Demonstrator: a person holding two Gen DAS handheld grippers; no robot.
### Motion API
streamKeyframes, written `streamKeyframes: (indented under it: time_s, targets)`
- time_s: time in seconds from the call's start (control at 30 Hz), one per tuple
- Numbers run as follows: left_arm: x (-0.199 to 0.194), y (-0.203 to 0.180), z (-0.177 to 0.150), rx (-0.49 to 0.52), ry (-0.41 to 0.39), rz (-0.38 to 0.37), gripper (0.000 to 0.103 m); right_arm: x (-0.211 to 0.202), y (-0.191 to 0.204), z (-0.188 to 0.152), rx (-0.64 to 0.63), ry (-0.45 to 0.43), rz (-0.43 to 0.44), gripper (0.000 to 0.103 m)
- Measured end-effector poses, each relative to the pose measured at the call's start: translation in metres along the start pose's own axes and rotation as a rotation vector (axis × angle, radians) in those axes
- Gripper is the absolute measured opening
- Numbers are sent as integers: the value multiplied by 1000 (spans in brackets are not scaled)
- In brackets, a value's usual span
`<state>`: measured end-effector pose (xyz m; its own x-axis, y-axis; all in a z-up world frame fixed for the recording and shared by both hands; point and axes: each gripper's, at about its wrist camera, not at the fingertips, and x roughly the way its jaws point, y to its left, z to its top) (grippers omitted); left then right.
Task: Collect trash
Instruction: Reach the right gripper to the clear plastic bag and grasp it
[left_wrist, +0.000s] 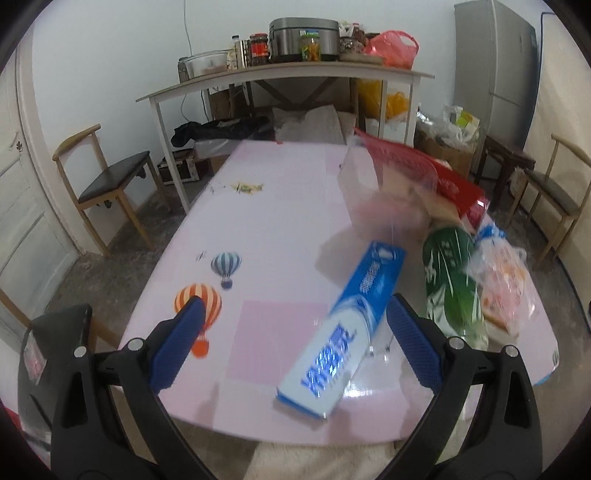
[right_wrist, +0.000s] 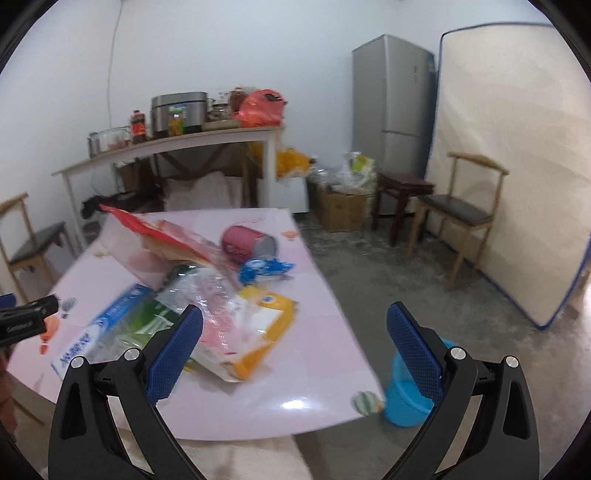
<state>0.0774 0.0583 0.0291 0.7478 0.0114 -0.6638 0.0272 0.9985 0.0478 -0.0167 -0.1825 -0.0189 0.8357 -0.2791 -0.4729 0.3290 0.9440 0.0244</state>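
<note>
Left wrist view: looks forward and slightly down from the near edge of the pink glossy table (left_wrist: 280, 229), facing the far white wall; the long blue-and-white carton (left_wrist: 343, 332) lies close below the lens. Right wrist view: set further right at the same near edge, facing far and right across the pink table (right_wrist: 325, 332). Both views share the carton (right_wrist: 99, 332), the far white side table (left_wrist: 280, 74) (right_wrist: 170, 147) and the grey upright refrigerator (left_wrist: 495, 66) (right_wrist: 391, 99).
</note>
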Motion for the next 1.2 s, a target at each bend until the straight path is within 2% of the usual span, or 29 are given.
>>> streamKeyframes:
  time_s: [0.1, 0.27, 0.4, 0.47, 0.63, 0.7, 0.8, 0.87, 1.0, 1.1, 1.2]
  targets:
    - [9, 4, 6, -11, -15, -45, 94, 15, -2, -6, 1, 38, -7, 97]
    - [18, 12, 16, -55, -92, -294, 94, 34, -5, -9, 2, 82, -36, 97]
    - [20, 8, 29, -65, -150, -382, 94, 43, -11, -5, 27, 81, -23, 97]
    - [22, 5, 36, -64, -155, -425, 94, 46, -9, -4, 9, 75, -13, 97]
    - [27, -10, 39, -47, -147, -520, 94, 56, 9, -12, -85, 101, 80, 95]
    - [30, -16, 35, -32, -131, -536, 94, 60, 15, -13, -104, 116, 136, 93]
    - [33, -22, 30, -14, -111, -543, 94, 73, 16, -7, -57, 162, 286, 89]
    - [34, -22, 28, -17, -98, -556, 94, 82, 15, -4, -30, 192, 330, 88]
    - [33, -17, 24, -16, -95, -561, 94, 103, 24, -3, -74, 222, 300, 86]
    - [29, -11, 21, -10, -99, -556, 94, 116, 25, -5, -60, 268, 326, 80]
    - [26, -4, 19, -11, -103, -555, 94, 122, 29, -8, -64, 301, 350, 69]
